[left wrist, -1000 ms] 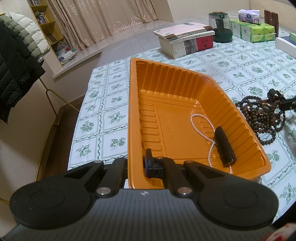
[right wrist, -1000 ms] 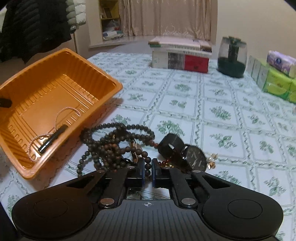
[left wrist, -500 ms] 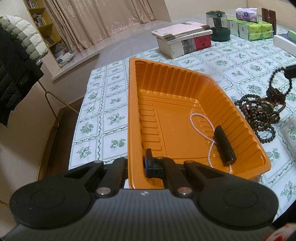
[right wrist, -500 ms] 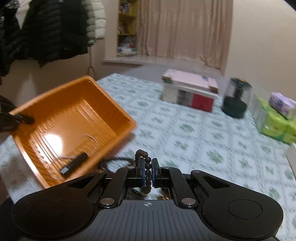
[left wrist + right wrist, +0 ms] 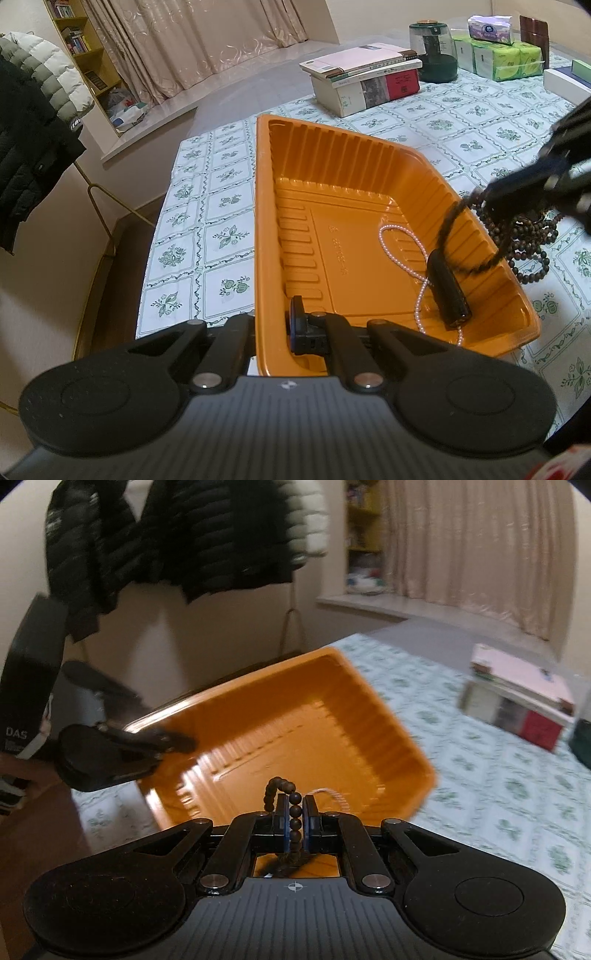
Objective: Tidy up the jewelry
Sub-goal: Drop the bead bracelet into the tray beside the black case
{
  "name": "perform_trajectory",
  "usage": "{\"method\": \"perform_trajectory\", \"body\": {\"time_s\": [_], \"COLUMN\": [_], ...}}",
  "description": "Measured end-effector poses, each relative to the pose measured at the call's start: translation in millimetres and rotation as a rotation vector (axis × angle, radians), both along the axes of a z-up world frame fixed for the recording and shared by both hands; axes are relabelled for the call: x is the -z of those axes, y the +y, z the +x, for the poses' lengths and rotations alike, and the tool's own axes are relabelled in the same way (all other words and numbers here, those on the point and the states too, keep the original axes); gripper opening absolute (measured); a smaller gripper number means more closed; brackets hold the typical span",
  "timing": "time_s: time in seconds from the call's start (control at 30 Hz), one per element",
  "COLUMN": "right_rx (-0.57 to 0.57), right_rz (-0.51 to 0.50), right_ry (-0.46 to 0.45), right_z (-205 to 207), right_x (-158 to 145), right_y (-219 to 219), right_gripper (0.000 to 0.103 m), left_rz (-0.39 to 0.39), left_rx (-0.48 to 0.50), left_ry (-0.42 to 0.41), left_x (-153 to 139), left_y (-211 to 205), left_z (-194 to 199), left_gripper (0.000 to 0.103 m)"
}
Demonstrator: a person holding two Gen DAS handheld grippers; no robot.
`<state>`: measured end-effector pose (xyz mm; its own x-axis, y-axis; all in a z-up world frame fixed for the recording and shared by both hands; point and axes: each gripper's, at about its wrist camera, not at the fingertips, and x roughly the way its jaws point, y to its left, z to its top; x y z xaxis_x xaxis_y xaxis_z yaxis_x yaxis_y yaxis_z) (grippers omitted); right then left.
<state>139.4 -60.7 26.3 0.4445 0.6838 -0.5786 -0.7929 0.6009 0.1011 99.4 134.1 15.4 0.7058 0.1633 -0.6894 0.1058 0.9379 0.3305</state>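
An orange plastic tray (image 5: 332,177) rests on the flowered tablecloth. My left gripper (image 5: 273,332) is shut on its near rim, one finger inside and one outside. In the tray lie a pearl necklace (image 5: 399,236) and a small black oblong piece (image 5: 447,288). My right gripper (image 5: 295,812) is shut on a strand of dark wooden beads (image 5: 294,806). In the left wrist view the right gripper (image 5: 535,177) is blurred above the tray's right rim, with the bead strand (image 5: 454,229) dangling over it. More of the beads are heaped (image 5: 528,240) on the table beside the tray. The tray (image 5: 295,709) fills the middle of the right wrist view.
Stacked books (image 5: 365,81) lie beyond the tray, with a dark green jar (image 5: 432,51), tissue packs (image 5: 495,55) and a white box (image 5: 561,85) at the far right. Padded jackets (image 5: 29,129) hang off the table's left edge, above the floor.
My right gripper has lifted the bead strand off the table and swung left, up over the tray's right rim. The left gripper and the tray have stayed still.
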Motion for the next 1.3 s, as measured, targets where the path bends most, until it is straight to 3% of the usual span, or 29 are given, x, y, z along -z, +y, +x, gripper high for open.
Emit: {"method": "perform_trajectory", "body": {"time_s": [0.3, 0.6, 0.67, 0.73, 0.83, 1.3], "right_rx": [-0.026, 0.028, 0.059, 0.083, 0.125, 0.463], "right_rz": [-0.050, -0.048, -0.045, -0.030, 0.004, -0.013], "right_ry": [0.074, 0.106, 0.113, 0.111, 0.114, 0.144], "right_z": [4.0, 14.0, 17.0, 17.1, 14.3, -11.4], "right_x": [35.1, 42.8, 44.0, 43.4, 43.2, 68.1], "right_y": [25.1, 21.9, 18.7, 11.6, -6.4, -120.2], "right_gripper": [0.006, 0.007, 0.018, 0.054, 0.054, 0.054], "left_rz": [-0.005, -0.011, -0.011, -0.011, -0.012, -0.008], "left_rx": [0.002, 0.000, 0.000, -0.001, -0.002, -0.006], "left_ry": [0.000, 0.000, 0.000, -0.001, 0.000, -0.001], "left_x": [0.0, 0.5, 0.6, 0.7, 0.8, 0.9], "left_y": [0.5, 1.8, 1.8, 2.3, 2.8, 2.2], "left_z": [-0.4, -1.3, -1.3, -1.3, -1.2, -1.6], "left_gripper": [0.003, 0.003, 0.003, 0.003, 0.003, 0.003]}}
